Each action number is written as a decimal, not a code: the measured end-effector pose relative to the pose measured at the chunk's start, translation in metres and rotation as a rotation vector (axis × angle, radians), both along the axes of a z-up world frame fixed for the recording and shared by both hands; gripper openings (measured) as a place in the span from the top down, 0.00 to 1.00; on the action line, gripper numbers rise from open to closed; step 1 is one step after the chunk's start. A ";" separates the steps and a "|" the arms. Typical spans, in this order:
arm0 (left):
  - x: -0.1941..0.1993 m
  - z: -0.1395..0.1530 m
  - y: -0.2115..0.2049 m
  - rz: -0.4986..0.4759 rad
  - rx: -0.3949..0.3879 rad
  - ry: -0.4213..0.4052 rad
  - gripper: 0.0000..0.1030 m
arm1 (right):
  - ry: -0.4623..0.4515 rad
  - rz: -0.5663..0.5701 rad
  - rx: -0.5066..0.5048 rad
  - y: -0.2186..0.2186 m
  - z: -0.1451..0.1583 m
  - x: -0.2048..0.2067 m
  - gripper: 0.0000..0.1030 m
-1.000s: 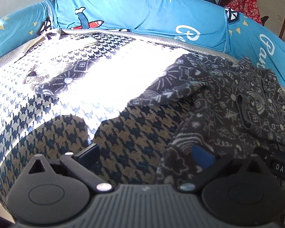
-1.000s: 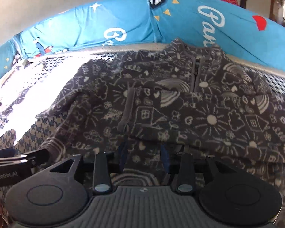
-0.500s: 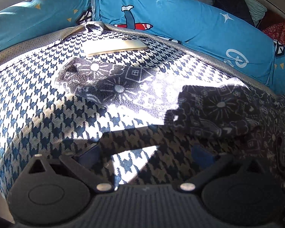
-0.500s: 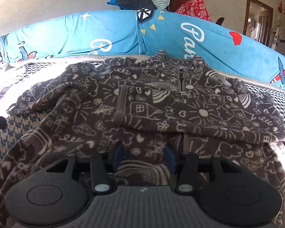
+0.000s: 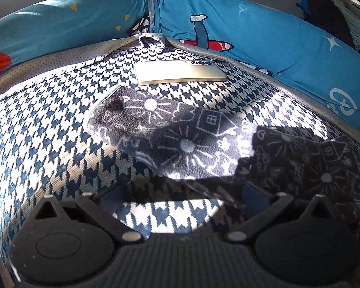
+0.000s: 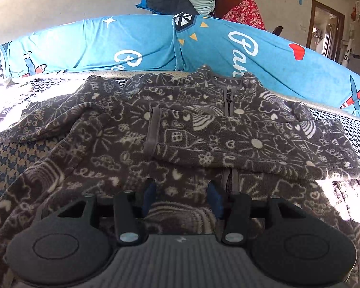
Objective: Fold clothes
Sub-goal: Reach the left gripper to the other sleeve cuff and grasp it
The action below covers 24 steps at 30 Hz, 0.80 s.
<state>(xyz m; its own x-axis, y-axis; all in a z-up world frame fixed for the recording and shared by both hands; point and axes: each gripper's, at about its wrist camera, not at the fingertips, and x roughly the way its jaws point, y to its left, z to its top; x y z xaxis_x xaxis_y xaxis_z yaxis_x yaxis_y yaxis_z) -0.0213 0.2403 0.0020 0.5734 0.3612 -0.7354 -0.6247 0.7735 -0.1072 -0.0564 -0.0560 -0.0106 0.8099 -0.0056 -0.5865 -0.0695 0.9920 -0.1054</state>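
the left gripper (image 5: 182,192) had swung away from the fleece jacket's (image 6: 180,129) body toward its outstretched left sleeve (image 5: 165,139), which lay flat near a gold phone (image 5: 180,73) on the houndstooth mattress (image 5: 48,129). its jaws stood wide open and empty, likely lining up for that sleeve. the right gripper (image 6: 182,193), part-open and holding nothing, hovered over the jacket, higher than a second earlier.

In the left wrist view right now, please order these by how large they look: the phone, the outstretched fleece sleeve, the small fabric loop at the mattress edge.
1. Fleece sleeve, largest, though it lies nearer the camera, which adds to its look.
2. Phone, clearly smaller in the picture.
3. Fabric loop, smallest and farthest.
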 end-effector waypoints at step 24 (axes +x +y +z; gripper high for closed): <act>0.021 0.002 0.032 0.176 -0.062 -0.115 0.25 | -0.001 -0.014 -0.085 0.011 -0.003 0.003 0.52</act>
